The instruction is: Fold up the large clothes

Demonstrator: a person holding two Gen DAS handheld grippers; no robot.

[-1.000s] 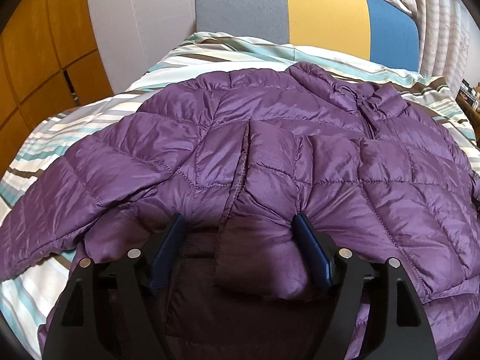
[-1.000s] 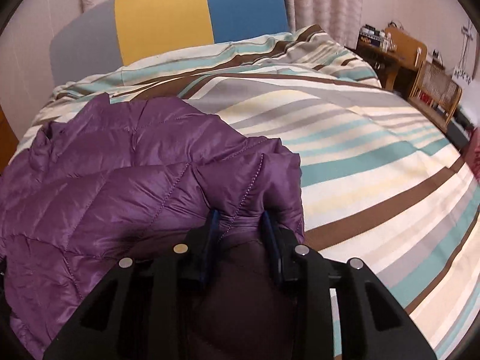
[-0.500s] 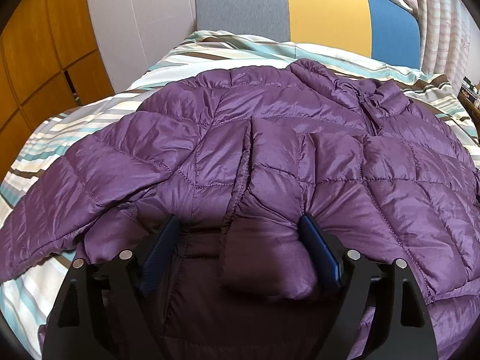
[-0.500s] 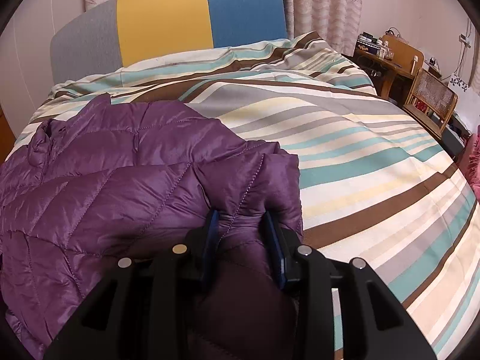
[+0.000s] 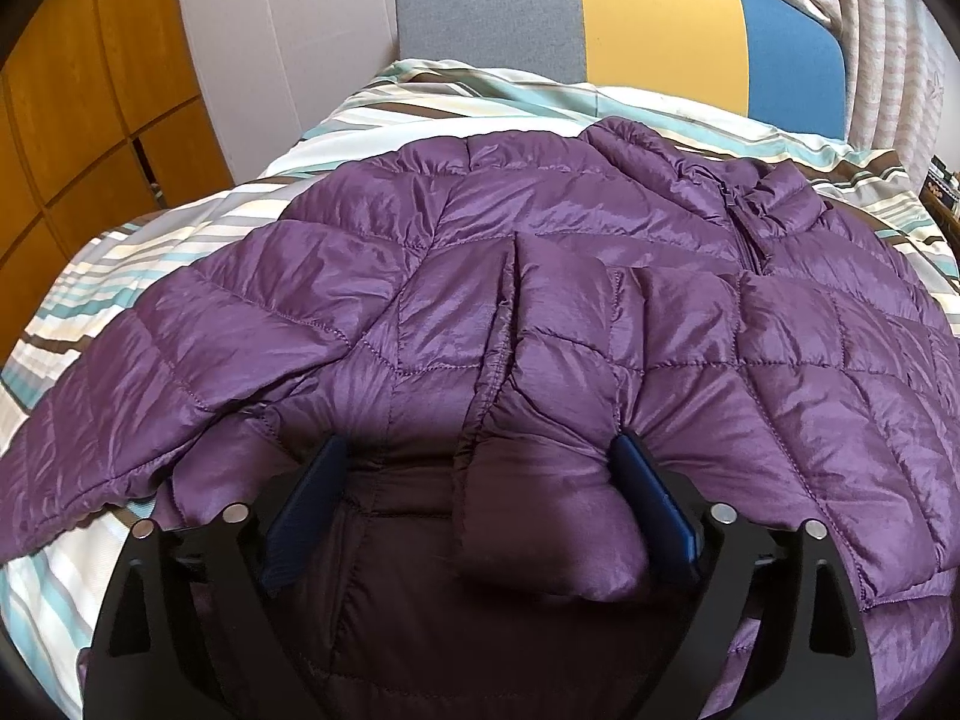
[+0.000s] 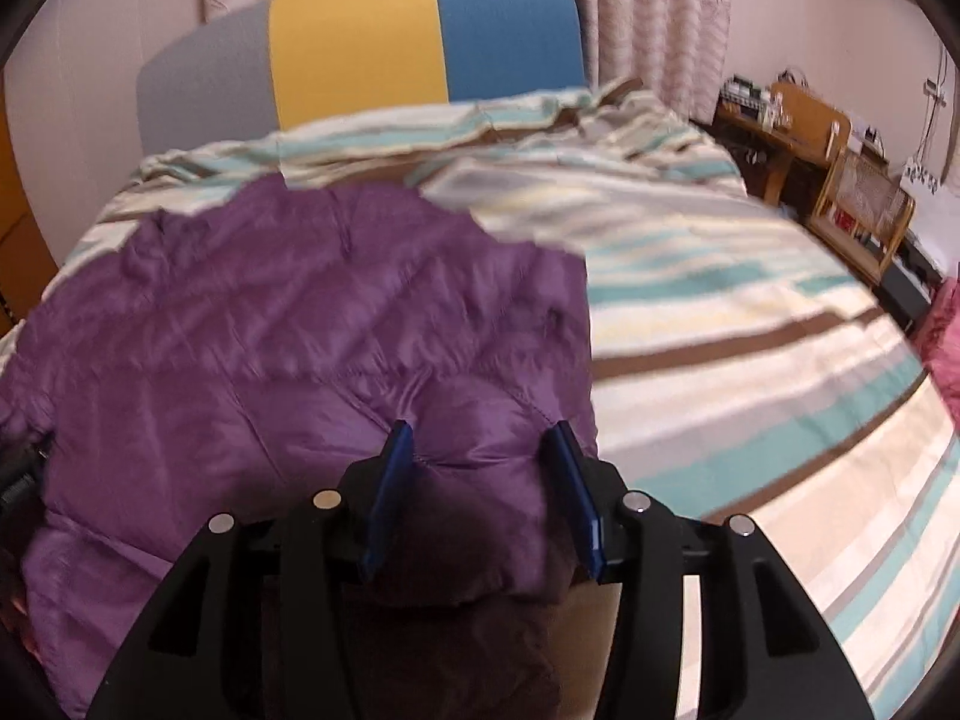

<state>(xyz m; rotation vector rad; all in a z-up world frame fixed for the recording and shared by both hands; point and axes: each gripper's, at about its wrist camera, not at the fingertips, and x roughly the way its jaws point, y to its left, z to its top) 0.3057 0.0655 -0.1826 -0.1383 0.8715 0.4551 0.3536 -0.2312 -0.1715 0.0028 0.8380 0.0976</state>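
On bed (image 5: 372,102) | one jacket (image 5: 600,312) (purple) | two grippers, spread

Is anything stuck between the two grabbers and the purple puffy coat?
No, nothing visible is in the way. The left gripper has its jaws wide apart with the purple jacket bulging between them. The right gripper also stands open, with jacket fabric between its fingers. Only the striped bedcover lies around the jacket.

Both wrist cameras sit low and close over the purple jacket (image 5: 600,276), facing the headboard (image 5: 654,30). They share the jacket, the headboard and the striped bedding (image 6: 720,312).
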